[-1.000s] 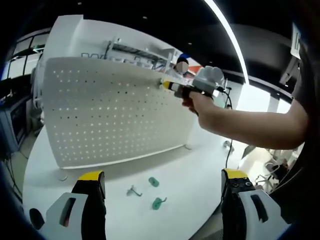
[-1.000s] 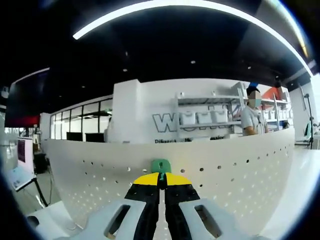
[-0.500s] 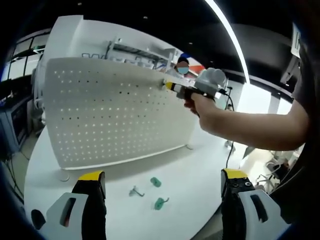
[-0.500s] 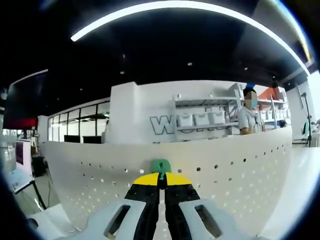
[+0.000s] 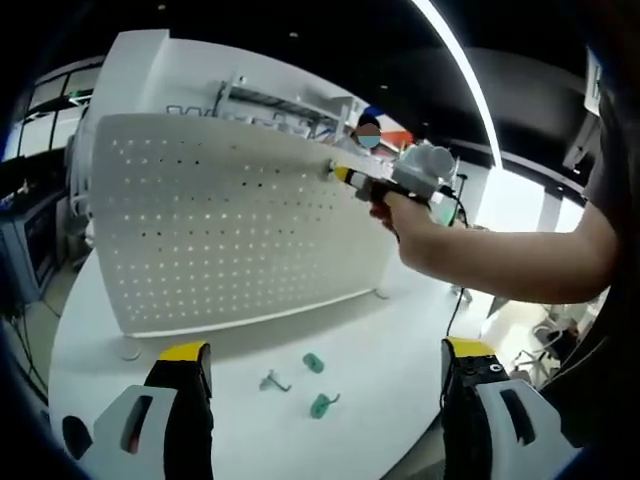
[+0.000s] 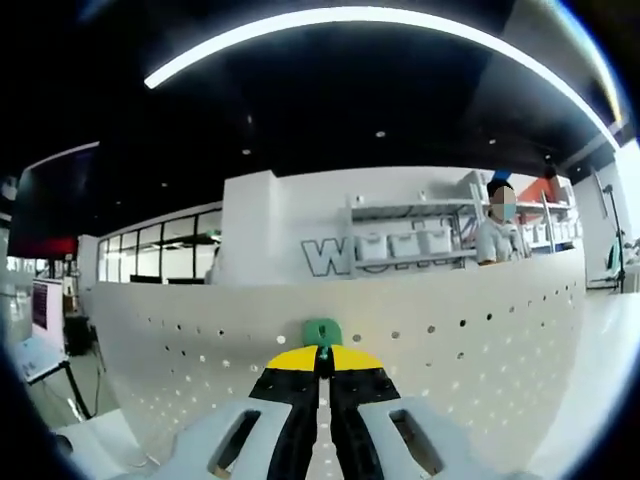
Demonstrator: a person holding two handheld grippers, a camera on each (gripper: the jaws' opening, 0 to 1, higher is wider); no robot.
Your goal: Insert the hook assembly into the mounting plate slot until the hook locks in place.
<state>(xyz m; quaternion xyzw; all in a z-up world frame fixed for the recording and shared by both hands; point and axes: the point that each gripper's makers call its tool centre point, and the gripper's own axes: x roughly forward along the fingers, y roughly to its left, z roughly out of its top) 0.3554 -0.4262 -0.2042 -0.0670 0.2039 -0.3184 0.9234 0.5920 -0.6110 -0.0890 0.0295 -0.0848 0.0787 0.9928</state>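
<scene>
Misalignment is the risk: right gripper (image 6: pixel 321 352), clenched on green hook (image 6: pixel 321 331) near pegboard (image 6: pixel 450 350) top edge, could slip off; left gripper (image 5: pixel 325 375) hangs released.

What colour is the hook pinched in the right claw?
Green plastic hook, clearest in the right gripper view.

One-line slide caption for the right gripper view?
Right gripper, shut on green hook, at the white pegboard's top edge.

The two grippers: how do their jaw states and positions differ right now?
The right gripper has its jaws shut on a green hook, raised against the upper edge of the white pegboard. The left gripper has its jaws wide apart, empty, low over the white table. Both have yellow-tipped black jaws.
</scene>
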